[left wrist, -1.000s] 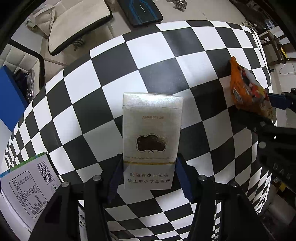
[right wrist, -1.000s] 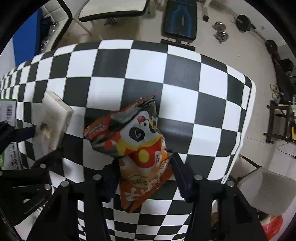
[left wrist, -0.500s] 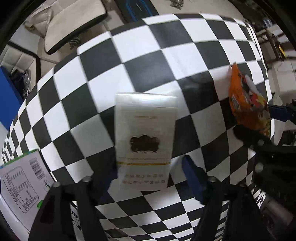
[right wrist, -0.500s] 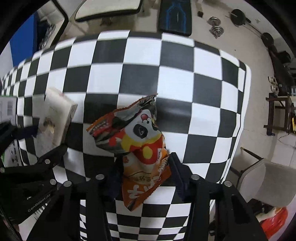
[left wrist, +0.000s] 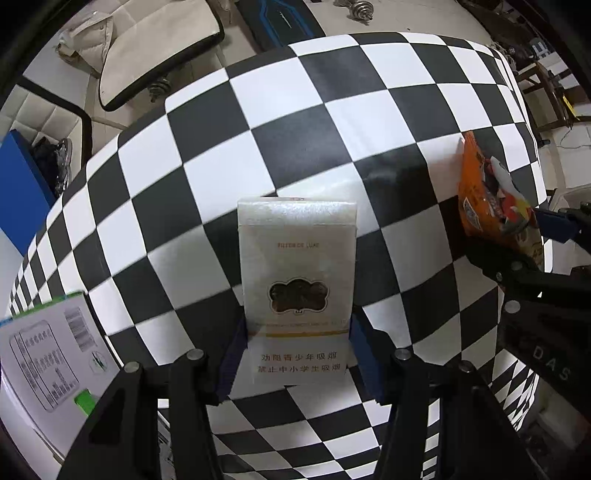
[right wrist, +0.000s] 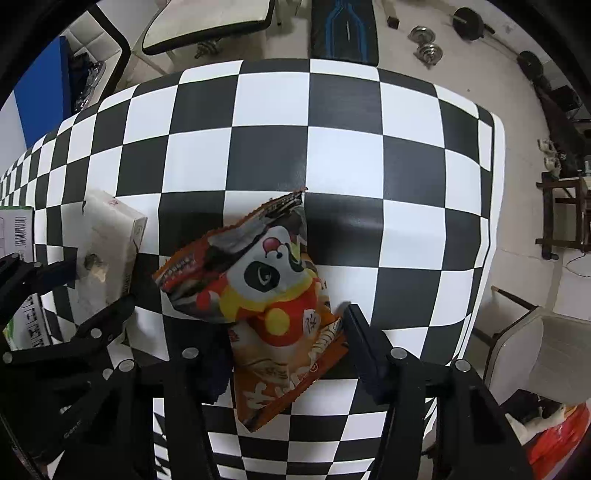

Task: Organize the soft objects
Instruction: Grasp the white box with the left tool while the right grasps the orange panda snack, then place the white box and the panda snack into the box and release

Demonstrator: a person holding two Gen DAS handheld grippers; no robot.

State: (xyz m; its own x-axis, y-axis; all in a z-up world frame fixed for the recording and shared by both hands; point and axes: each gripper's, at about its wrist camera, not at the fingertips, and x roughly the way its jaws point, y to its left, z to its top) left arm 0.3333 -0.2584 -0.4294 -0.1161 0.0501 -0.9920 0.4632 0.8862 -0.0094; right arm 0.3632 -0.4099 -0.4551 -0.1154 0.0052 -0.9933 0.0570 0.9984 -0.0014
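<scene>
- The cigarette pack, white with a dark cloud-shaped emblem, stands upright between my left gripper's blue pads, which press against both of its lower sides.
- From the right wrist view I see that same pack at 9 o'clock, pinched by the left gripper's black fingers above the checkered tablecloth.
- The snack bag, orange with a panda cartoon, sits in my right gripper; the fingers close on its lower half, and its crumpled top leans toward 11 o'clock.
- In the left wrist view the snack bag shows at 3 o'clock, well apart from the pack, with the right gripper's blue pad against it.
- A white and green carton with a barcode lies at 8 o'clock in the left view, near the pack but apart from it.
- Beyond the table's far edge, at 12 o'clock in the right view, a black weight bench and dumbbells rest on the floor.
</scene>
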